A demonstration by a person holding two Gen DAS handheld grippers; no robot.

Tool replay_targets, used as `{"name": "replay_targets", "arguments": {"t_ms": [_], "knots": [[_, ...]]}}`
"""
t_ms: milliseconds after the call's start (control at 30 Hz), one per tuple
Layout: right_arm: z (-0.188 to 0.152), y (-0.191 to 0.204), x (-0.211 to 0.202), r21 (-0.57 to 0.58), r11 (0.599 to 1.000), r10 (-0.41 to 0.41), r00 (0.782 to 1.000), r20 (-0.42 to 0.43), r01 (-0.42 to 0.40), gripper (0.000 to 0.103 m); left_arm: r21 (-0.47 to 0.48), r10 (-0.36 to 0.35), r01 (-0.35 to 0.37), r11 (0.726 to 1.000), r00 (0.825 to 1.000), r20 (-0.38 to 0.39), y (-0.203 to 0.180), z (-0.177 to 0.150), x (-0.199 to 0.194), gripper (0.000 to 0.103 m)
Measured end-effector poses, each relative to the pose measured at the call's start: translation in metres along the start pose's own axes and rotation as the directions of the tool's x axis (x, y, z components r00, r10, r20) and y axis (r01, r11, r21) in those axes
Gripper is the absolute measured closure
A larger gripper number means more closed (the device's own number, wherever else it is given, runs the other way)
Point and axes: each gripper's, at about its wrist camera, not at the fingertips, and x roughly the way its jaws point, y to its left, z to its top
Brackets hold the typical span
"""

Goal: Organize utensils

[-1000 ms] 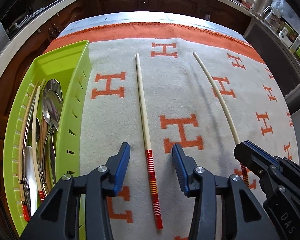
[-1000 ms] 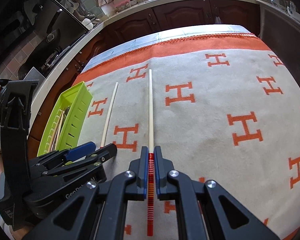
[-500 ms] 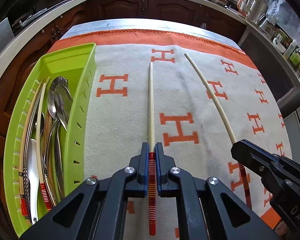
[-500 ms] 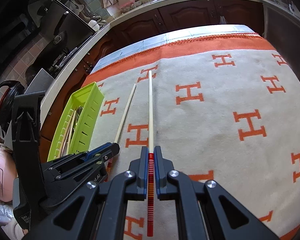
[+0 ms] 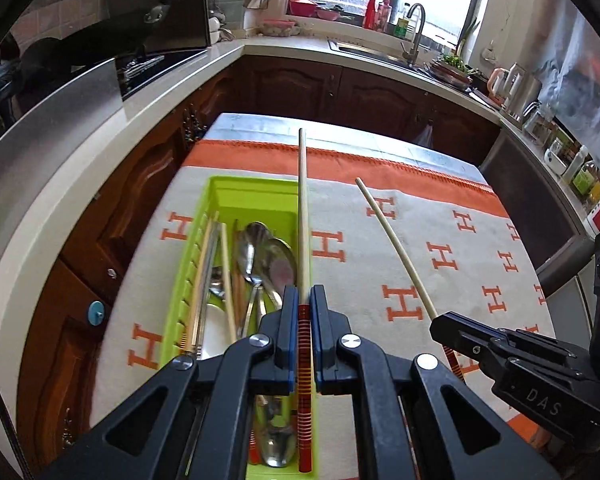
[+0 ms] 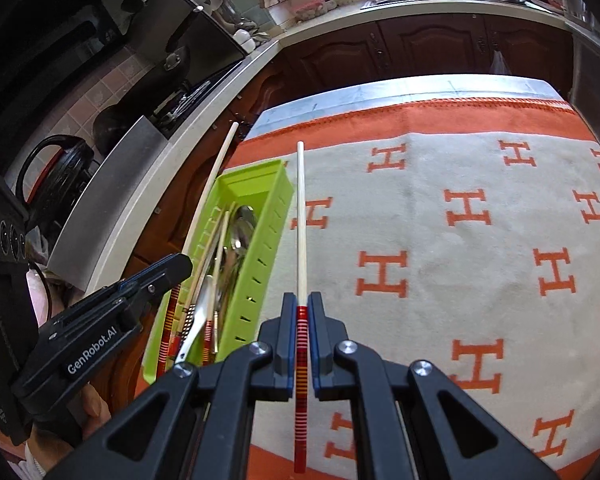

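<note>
My left gripper (image 5: 304,312) is shut on a long pale chopstick (image 5: 302,216) with a red-striped handle, held above the green utensil tray (image 5: 244,192). The tray holds several spoons (image 5: 268,256) and chopsticks. My right gripper (image 6: 300,320) is shut on a second matching chopstick (image 6: 301,220), held above the blanket just right of the tray (image 6: 272,216). The right gripper (image 5: 512,356) and its chopstick (image 5: 396,256) also show in the left wrist view. The left gripper (image 6: 140,288) shows at the left of the right wrist view.
A cream blanket with orange H letters (image 6: 460,220) covers the table. Dark wood cabinets (image 5: 340,88) and a pale countertop (image 5: 80,140) surround the table's far and left sides. A sink and bottles (image 5: 384,20) stand at the back.
My left gripper closed on the left chopstick, lifted it and carried it left over the green tray. My right gripper lifted its chopstick and moved left toward the tray.
</note>
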Motion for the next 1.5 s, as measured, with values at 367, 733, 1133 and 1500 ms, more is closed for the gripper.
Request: {"name": "replay_targets", "arguments": {"t_ms": [367, 733, 1133, 1500], "knots": [[0.016, 0.052, 0.048, 0.009, 1.000, 0.031, 0.994, -0.108, -0.030, 0.098, -0.003, 0.073, -0.074, 0.997, 0.995, -0.064, 0.055, -0.009, 0.014, 0.099], [0.015, 0.068, 0.084, 0.040, 0.998, 0.050, 0.977, -0.206, -0.043, 0.096, -0.054, 0.039, -0.045, 0.998, 0.994, -0.107, 0.077, -0.012, 0.030, 0.058], [0.007, 0.073, 0.083, -0.027, 1.000, -0.001, 0.982, -0.190, -0.004, 0.096, -0.047, 0.048, -0.053, 0.997, 0.995, -0.084, 0.078, -0.013, 0.025, 0.033], [0.004, 0.069, 0.069, -0.073, 0.996, -0.050, 0.989, -0.136, 0.040, 0.096, -0.024, 0.055, -0.056, 0.998, 0.996, -0.073, 0.070, -0.013, 0.021, 0.020]]}}
